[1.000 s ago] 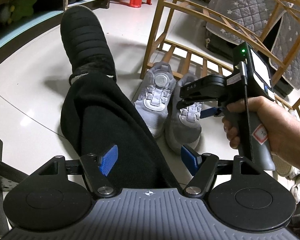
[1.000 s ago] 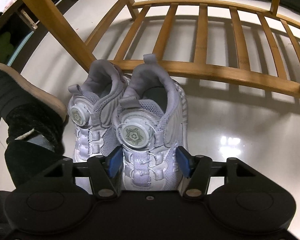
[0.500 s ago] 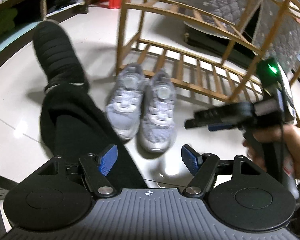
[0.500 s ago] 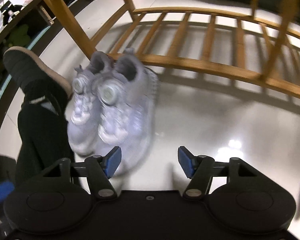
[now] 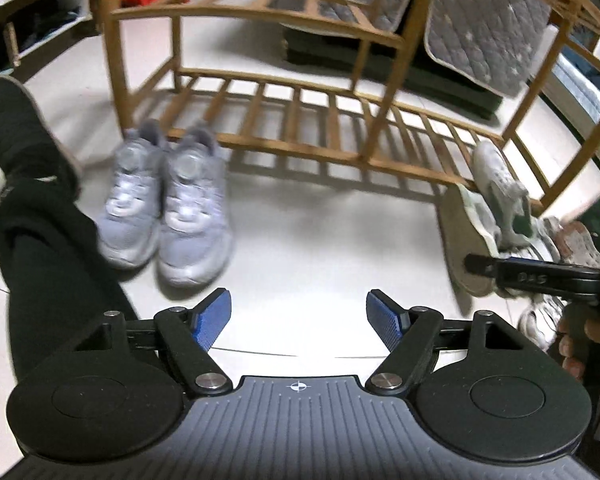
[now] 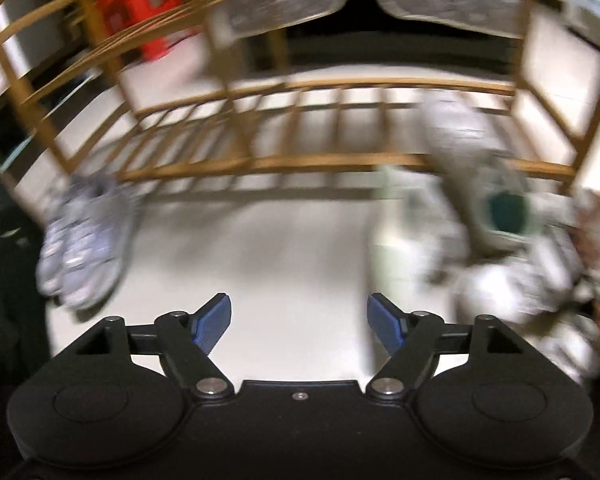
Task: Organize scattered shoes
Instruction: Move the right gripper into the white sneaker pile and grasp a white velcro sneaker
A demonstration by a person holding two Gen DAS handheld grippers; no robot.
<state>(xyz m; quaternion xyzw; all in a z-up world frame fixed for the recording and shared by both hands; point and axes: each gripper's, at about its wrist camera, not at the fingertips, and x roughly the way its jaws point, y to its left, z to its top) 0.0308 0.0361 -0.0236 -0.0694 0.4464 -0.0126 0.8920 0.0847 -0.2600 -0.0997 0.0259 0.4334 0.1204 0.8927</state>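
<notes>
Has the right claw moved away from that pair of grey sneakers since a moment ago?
Yes. The right claw has swung rightward along the wooden rack, its jaws having just opened and now empty, leaving the grey sneakers at the rack's left end.

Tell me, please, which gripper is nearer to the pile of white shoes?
Right. The right gripper reaches up against the white shoes in the left wrist view, while the left gripper hangs open over bare floor, beside the grey pair.

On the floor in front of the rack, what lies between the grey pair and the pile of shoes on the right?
Nothing: bare white floor separates the grey pair from the pile. The left wrist view shows it clearly.
</notes>
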